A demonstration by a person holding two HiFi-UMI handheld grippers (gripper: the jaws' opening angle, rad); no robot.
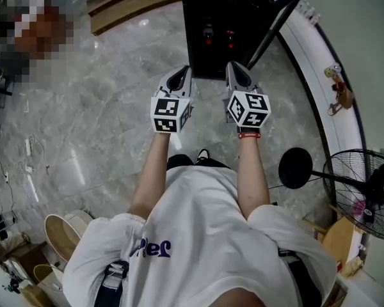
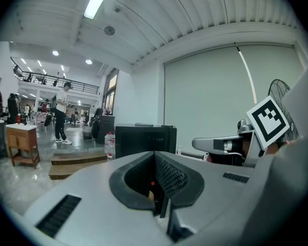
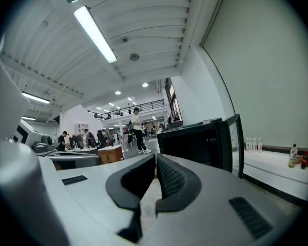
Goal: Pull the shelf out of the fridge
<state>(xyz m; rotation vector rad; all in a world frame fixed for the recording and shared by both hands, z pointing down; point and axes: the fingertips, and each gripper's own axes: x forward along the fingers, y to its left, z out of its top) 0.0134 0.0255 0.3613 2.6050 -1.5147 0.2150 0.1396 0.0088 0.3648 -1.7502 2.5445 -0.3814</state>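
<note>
My white short-sleeved T-shirt (image 1: 198, 235), purple lettering (image 1: 152, 248); red wristband (image 1: 249, 135); my grey left gripper (image 1: 181, 74), grey right gripper (image 1: 237, 69), black-white marker cubes (image 1: 171, 114).

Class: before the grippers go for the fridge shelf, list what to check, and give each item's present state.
1. Fridge door open: ok.
2. Left gripper open for a grasp: not ok, shut and empty.
3. Right gripper open for a grasp: not ok, shut and empty.
4. Grippers at the fridge: not ok, both short of it.
5. Shelf in sight: cannot tell, the inside is dark.
</note>
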